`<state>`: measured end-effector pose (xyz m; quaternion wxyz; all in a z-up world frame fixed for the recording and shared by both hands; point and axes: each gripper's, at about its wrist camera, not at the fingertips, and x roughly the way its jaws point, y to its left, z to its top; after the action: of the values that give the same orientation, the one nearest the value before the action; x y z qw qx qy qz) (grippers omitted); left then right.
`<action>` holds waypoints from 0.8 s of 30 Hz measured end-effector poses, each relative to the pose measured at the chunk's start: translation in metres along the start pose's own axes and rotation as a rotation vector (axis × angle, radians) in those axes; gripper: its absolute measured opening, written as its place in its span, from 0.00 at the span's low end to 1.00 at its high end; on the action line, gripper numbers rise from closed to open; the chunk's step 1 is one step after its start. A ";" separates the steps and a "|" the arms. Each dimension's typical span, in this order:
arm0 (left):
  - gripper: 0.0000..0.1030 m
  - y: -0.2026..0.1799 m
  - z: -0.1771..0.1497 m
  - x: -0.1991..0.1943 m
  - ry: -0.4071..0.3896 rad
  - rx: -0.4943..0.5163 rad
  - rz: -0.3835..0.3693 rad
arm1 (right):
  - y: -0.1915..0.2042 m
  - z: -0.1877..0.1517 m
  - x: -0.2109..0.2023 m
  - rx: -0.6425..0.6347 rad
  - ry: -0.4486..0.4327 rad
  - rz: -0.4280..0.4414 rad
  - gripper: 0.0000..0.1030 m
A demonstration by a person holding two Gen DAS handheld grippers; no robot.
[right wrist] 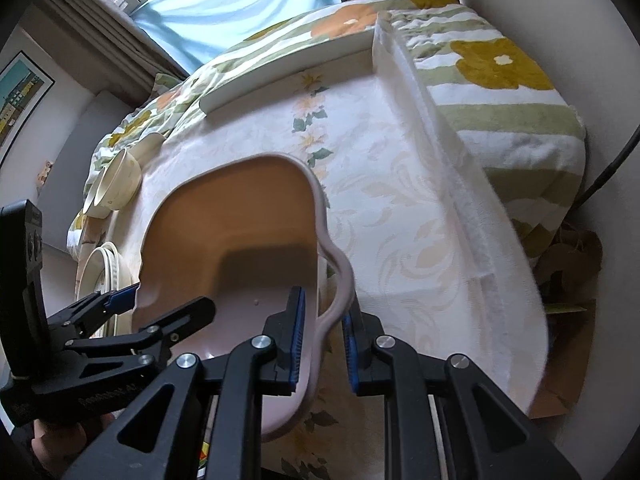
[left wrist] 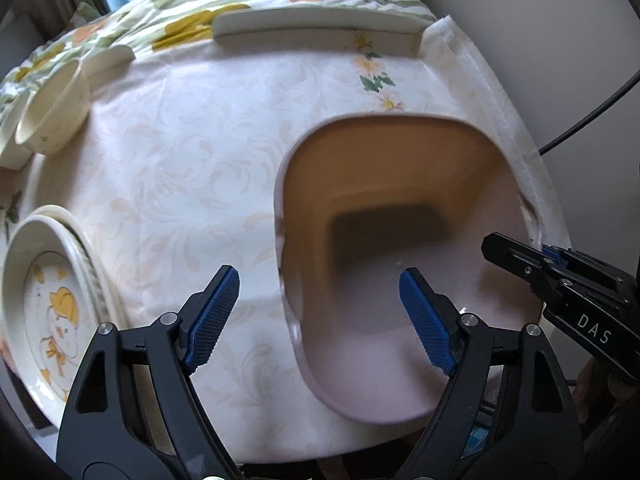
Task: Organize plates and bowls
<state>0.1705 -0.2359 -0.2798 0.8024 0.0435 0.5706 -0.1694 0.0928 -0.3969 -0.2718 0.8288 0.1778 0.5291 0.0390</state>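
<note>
A large pink rectangular dish [left wrist: 384,184] with scalloped handles sits at the near right of the cloth-covered table; it also shows in the right wrist view [right wrist: 228,216]. My right gripper [right wrist: 322,344] is shut on the dish's right handle [right wrist: 340,280], one pad inside the wall, one outside. My left gripper [left wrist: 320,312] is open, its fingers either side of the dish's left rim, not touching it. A stack of round plates [left wrist: 52,312] with a yellow bear picture lies at the left edge. Cream bowls [left wrist: 52,112] lie on their sides at the far left.
A white rectangular plate [left wrist: 316,26] lies at the far edge of the white cloth [left wrist: 192,152], also in the right wrist view [right wrist: 288,68]. A floral towel [right wrist: 500,80] covers the table's far side. A black cable [left wrist: 588,120] hangs at the right.
</note>
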 end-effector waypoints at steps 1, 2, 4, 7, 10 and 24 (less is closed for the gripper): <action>0.79 -0.001 0.000 -0.004 -0.005 0.003 0.008 | 0.001 0.000 -0.003 -0.006 -0.003 -0.005 0.16; 0.79 -0.002 0.000 -0.009 -0.011 0.006 0.020 | 0.002 -0.001 -0.007 -0.015 -0.008 -0.011 0.16; 0.79 -0.003 -0.001 -0.018 -0.025 0.010 0.046 | 0.003 -0.002 -0.014 -0.023 -0.020 -0.020 0.31; 0.79 -0.002 -0.006 -0.043 -0.081 0.018 0.085 | 0.004 -0.005 -0.031 -0.025 -0.049 -0.017 0.70; 0.79 0.002 -0.014 -0.074 -0.144 0.008 0.106 | 0.008 -0.008 -0.053 -0.042 -0.081 -0.016 0.70; 1.00 0.075 -0.045 -0.217 -0.464 -0.174 0.257 | 0.099 0.009 -0.121 -0.298 -0.292 0.082 0.99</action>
<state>0.0902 -0.1056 -0.1024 0.9272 0.0067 0.3738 -0.0219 0.0604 -0.3372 -0.1301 0.9115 0.0784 0.3842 0.1244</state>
